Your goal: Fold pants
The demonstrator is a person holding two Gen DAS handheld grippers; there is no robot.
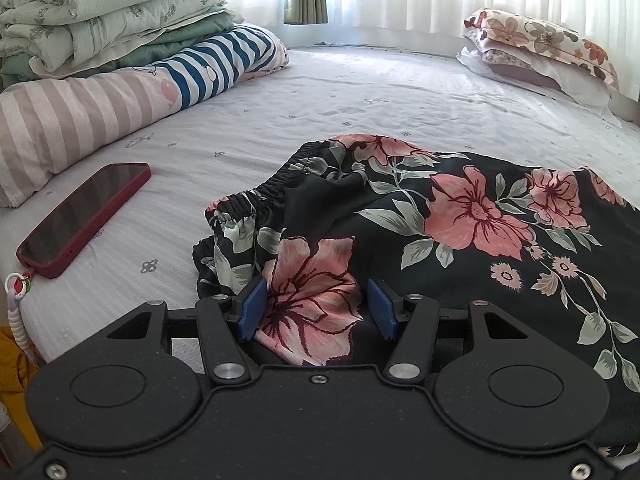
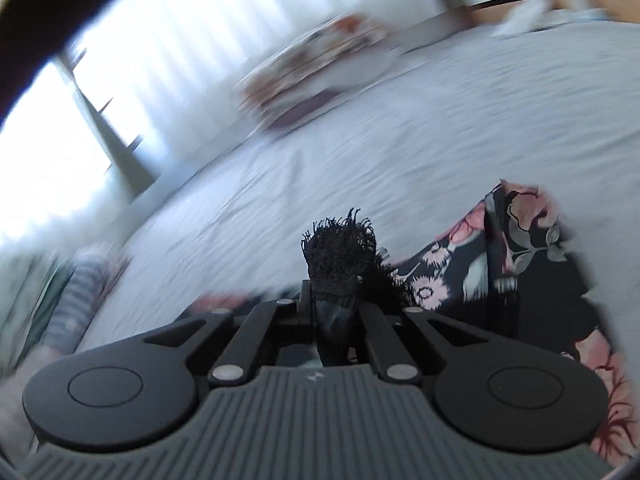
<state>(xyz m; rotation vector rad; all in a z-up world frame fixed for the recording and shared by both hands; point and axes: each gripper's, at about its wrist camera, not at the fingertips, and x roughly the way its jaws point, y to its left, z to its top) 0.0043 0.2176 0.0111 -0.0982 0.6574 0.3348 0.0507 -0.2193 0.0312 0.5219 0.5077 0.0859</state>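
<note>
The pants (image 1: 460,216) are black with pink flowers and lie on the bed, elastic waistband (image 1: 260,196) toward the left. In the left wrist view my left gripper (image 1: 316,304) is open, its blue pads (image 1: 252,304) on either side of a pink-flower fold of the pants. In the right wrist view, which is motion-blurred, my right gripper (image 2: 336,280) is shut on a frayed black edge of the pants (image 2: 340,248) and holds it lifted; the rest of the fabric (image 2: 520,264) hangs to the right.
A red phone (image 1: 84,216) with a strap lies on the sheet left of the pants. A striped bolster (image 1: 80,116) and folded quilts (image 1: 104,12) sit at the left. Floral pillows (image 1: 544,52) lie at the far right. Curtains hang behind the bed.
</note>
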